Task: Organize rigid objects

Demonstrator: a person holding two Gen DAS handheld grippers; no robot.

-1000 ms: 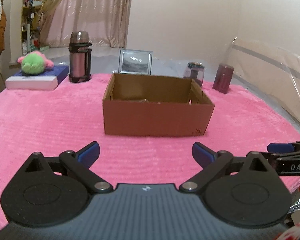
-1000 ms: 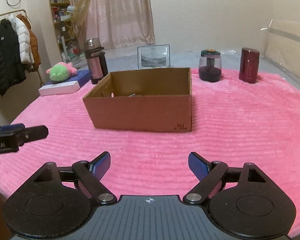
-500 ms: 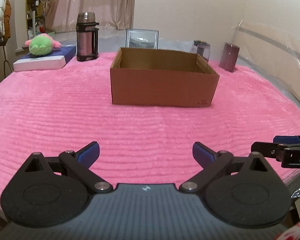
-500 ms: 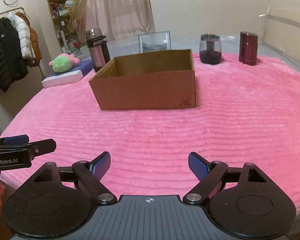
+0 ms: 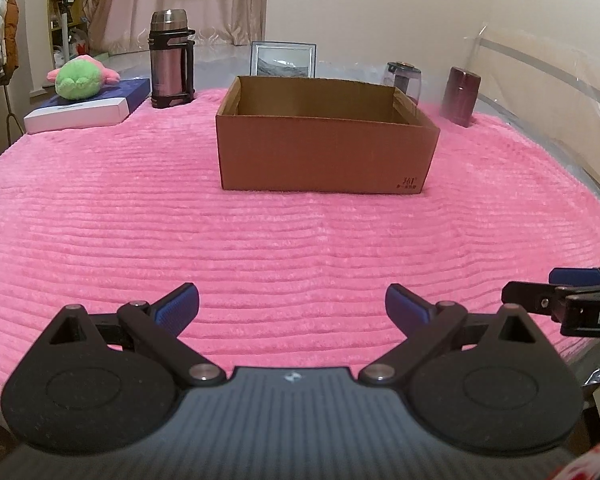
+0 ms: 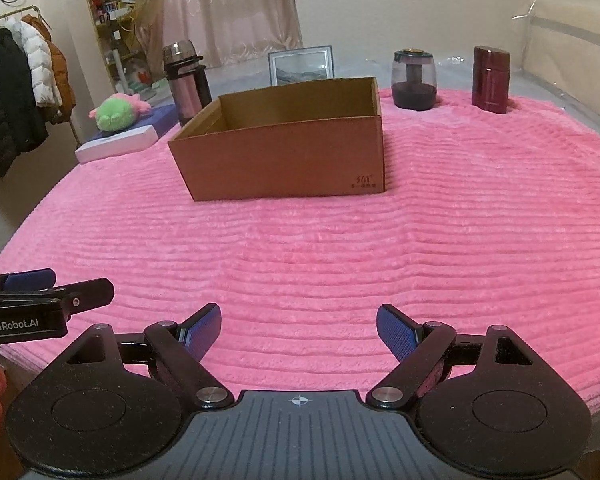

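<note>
Left tongs (image 5: 292, 304) and right tongs (image 6: 299, 326) were spread wide, gripping nothing, above the pink blanket's (image 5: 260, 248) near edge. Ahead of both sat the open cardboard box (image 5: 324, 152); beyond it stood flask (image 5: 170, 60), picture frame (image 5: 283, 59), glass jar (image 6: 414, 80) and maroon canister (image 6: 491, 79).

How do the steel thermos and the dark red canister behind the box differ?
The thermos is silver with black bands and a side handle; the canister is plain dark red with no handle. The thermos stands taller and slimmer; the canister looks shorter and stouter. The thermos stands left of the box, near the plush; the canister stands far right. Both are upright and capped on the pink cover.
</note>
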